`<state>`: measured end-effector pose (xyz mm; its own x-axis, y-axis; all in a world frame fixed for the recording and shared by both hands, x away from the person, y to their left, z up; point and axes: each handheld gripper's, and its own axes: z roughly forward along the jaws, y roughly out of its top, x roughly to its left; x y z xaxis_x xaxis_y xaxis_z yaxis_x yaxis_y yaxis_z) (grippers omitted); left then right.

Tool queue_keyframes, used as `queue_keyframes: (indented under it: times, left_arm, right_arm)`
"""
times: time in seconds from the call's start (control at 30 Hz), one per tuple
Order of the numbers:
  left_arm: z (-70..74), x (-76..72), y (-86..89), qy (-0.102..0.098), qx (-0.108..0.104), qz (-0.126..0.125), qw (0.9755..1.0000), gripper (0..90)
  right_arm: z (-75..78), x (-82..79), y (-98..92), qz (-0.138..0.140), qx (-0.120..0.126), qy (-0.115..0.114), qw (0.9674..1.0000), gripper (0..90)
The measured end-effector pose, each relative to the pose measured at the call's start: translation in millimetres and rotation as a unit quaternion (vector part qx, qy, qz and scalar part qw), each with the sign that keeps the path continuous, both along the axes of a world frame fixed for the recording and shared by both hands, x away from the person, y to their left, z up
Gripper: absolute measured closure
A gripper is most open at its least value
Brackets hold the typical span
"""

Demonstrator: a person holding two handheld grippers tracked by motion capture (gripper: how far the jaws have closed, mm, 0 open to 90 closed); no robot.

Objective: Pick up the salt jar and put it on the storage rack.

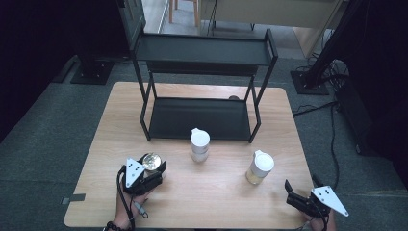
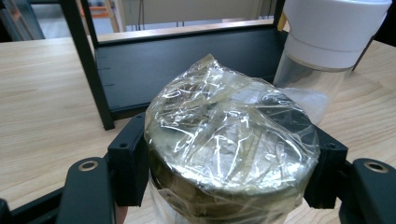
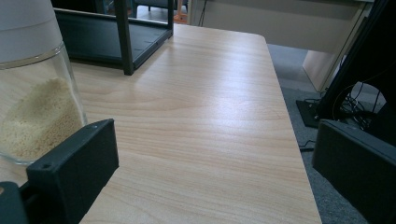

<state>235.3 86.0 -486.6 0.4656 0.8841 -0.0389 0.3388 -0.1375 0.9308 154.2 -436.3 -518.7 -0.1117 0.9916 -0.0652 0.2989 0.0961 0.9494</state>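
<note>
A round can wrapped in clear plastic [image 1: 151, 161] [image 2: 229, 144] sits between the jaws of my left gripper [image 1: 153, 168] [image 2: 226, 172], which is shut on it at the table's front left. A glass jar with a white lid [image 1: 199, 145] [image 2: 327, 51] stands in the middle, just in front of the rack. A second white-lidded jar holding pale grains [image 1: 260, 167] [image 3: 32, 93] stands right of centre. My right gripper [image 1: 302, 190] [image 3: 210, 182] is open near the table's front right corner, with that jar just beyond its left jaw.
A black two-tier metal rack [image 1: 202, 91] [image 2: 187, 65] [image 3: 121, 32] stands at the back of the wooden table [image 1: 211, 187]. The table's right edge [image 3: 299, 154] runs close to my right gripper. Cables lie on the grey floor [image 1: 332, 125] to the right.
</note>
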Motion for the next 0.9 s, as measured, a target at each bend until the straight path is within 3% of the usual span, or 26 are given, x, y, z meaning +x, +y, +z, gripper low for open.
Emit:
queue_keyframes:
  times: [0.33,0.5,0.7,0.9]
  left_arm:
    - [4.8,14.3,-8.6,0.003,-0.007,0.011,0.9999,31.6]
    - [7.0,23.7,-15.7,0.0,0.003,0.011,0.9999,31.7]
    - [8.9,33.9,-21.2,0.001,-0.012,0.017,0.9998,31.7]
    - [10.9,39.4,-27.8,-0.004,0.001,0.014,0.9999,31.8]
  right_arm:
    - [0.0,0.4,-0.2,0.001,0.001,0.001,1.0,0.1]
    - [0.1,0.4,-0.5,0.002,0.002,0.002,1.0,0.1]
    - [0.3,1.5,-1.8,0.003,0.005,0.006,1.0,0.1]
    - [0.2,1.4,-1.7,0.005,0.004,0.007,1.0,0.1]
